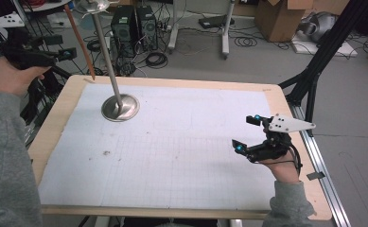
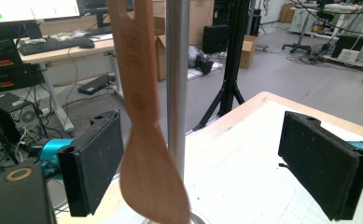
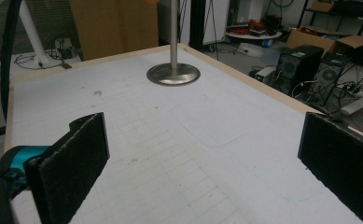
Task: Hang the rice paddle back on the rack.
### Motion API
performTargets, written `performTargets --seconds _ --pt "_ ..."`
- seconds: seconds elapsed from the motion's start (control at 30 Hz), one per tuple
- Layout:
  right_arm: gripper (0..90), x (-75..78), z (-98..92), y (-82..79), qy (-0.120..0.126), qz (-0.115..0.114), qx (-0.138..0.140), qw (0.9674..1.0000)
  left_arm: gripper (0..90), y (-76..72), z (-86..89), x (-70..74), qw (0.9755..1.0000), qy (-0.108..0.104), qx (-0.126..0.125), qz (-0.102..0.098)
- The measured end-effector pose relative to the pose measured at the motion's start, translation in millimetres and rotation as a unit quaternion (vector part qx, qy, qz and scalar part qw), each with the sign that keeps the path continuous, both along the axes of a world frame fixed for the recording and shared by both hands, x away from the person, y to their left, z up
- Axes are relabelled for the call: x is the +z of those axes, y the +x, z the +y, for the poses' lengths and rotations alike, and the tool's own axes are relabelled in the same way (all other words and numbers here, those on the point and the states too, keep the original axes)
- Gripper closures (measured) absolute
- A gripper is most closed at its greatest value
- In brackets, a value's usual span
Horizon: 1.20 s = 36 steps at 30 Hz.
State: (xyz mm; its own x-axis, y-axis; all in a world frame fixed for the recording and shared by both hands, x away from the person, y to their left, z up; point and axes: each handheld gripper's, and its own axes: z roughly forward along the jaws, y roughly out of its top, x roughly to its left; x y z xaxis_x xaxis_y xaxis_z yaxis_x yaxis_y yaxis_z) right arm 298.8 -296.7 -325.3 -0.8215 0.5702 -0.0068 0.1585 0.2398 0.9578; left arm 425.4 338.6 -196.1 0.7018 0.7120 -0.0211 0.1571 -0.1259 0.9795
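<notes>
Both jaws of the left hand-held gripper (image 2: 200,172) stand wide beside wooden spatula (image 2: 144,121).

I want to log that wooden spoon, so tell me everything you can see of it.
The wooden spoon is light brown, flat and slim, with a notched end at the top and a rounded blade at the bottom. It hangs nearly upright beside the metal pole of the stand, between the left gripper and its open fingers, which do not touch it.

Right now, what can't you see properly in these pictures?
- Wooden spoon: top cut off by the left gripper view's upper edge, bowl blurred, so how it hangs is unclear.
- Metal stand: top cropped in the high view.
- Left gripper: dark against clutter in the high view.
</notes>
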Motion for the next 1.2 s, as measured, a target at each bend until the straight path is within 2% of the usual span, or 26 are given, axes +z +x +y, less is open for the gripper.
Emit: performTargets --seconds 0.13,0.37,0.47,0.67,0.97,1.2 --pt "0.4 0.4 -0.7 -0.1 0.001 -0.002 -0.001 1.0000 14.5 -6.9 1.0 -4.2 0.9997 -0.024 0.007 0.001" --pt "0.4 1.9 -4.2 -2.2 0.007 -0.004 -0.006 0.9999 14.5 -24.2 -1.3 -12.3 0.9997 -0.015 0.015 -0.009" --pt "0.4 1.7 -2.9 -2.1 0.007 -0.005 -0.005 1.0000 14.5 -30.4 -0.9 -16.1 0.9996 -0.018 0.022 -0.002" --pt "0.4 1.6 0.7 -1.6 0.008 -0.006 -0.002 0.9999 14.6 -44.9 1.0 -26.4 0.9994 -0.016 0.028 -0.009" --pt "0.3 0.3 3.1 2.9 0.010 -0.006 -0.003 0.9999 14.6 -60.5 5.2 -49.3 0.9993 -0.013 0.034 -0.004" --pt "0.4 -1.1 4.8 6.6 0.013 -0.005 -0.005 0.9999 14.6 -67.9 4.8 -67.1 0.9991 -0.025 0.035 -0.007"
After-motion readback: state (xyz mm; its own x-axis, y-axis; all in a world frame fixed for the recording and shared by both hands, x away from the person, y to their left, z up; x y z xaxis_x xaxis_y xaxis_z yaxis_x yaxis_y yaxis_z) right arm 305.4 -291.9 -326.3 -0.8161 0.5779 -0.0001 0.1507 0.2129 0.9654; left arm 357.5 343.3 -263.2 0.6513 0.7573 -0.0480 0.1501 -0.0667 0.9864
